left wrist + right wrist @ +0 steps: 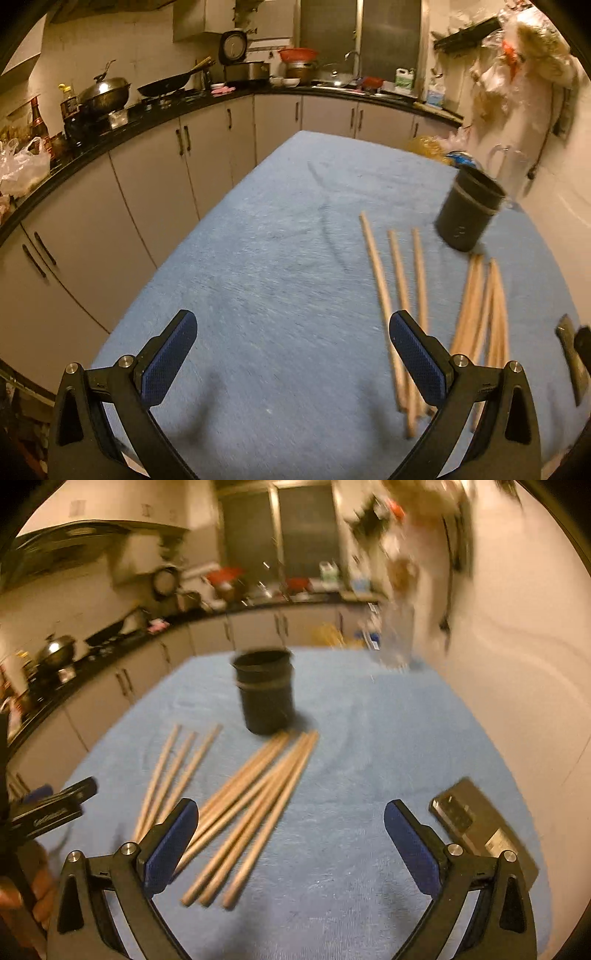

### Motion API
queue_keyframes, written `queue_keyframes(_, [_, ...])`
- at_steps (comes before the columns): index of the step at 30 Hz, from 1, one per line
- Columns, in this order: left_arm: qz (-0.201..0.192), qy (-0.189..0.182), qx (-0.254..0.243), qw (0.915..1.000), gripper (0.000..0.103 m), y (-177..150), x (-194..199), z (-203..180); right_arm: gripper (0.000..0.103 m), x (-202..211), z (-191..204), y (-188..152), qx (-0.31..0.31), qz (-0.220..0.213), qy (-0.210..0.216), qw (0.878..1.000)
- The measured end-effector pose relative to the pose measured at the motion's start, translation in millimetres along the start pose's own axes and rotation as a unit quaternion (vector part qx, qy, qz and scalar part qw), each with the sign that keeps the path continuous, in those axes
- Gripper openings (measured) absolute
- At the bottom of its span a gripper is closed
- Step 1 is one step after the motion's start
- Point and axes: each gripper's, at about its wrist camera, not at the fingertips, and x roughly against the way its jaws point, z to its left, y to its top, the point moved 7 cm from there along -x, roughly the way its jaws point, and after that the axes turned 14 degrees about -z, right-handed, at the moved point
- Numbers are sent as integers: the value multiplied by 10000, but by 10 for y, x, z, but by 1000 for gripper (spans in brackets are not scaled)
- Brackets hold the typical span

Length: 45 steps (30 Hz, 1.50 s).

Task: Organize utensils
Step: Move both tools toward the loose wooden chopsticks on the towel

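Chopsticks (251, 812) lie loose on the blue table (369, 746), long axes running away from you toward the black cup (265, 694). Your right gripper (290, 843) hangs open and empty, the bundle of five just left of its centreline; it is the nearer one. Your left gripper (291, 360), also open and empty, has three separate sticks (399, 273) at its right finger.

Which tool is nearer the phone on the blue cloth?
Right. The phone lies just beside the right tool; the left tool sits beyond the chopsticks.
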Motion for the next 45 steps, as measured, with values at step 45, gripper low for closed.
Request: queue_keyframes(45, [179, -126, -255, 9994, 103, -161, 37, -134, 102, -69, -45, -89, -94, 195, -113, 9997])
